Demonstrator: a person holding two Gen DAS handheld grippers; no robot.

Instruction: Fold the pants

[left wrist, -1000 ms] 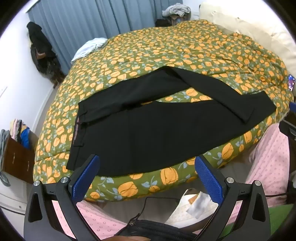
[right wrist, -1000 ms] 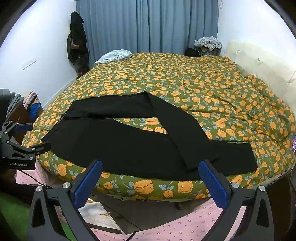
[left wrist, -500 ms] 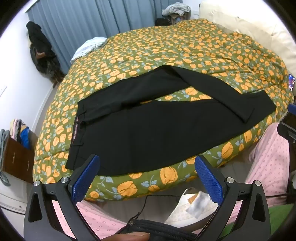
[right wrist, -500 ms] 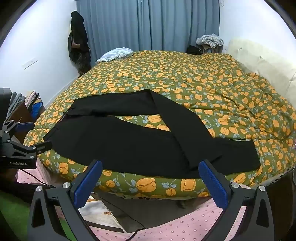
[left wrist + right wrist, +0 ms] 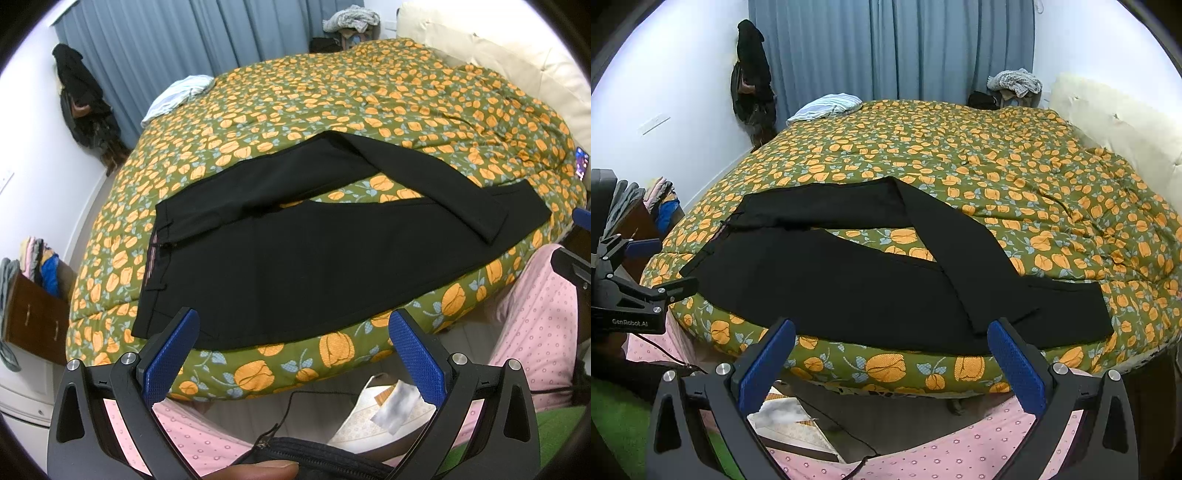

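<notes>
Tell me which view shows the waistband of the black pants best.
The left wrist view: the waistband faces the camera, with its inner lining strip and belt loops visible. In the right wrist view the waistband sits far left, edge-on and dark, so little detail shows.

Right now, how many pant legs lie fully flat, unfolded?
1. The near leg lies straight along the bed's front edge. The far leg is not flat: it doubles back diagonally, its cuff end resting across the near leg.
</notes>
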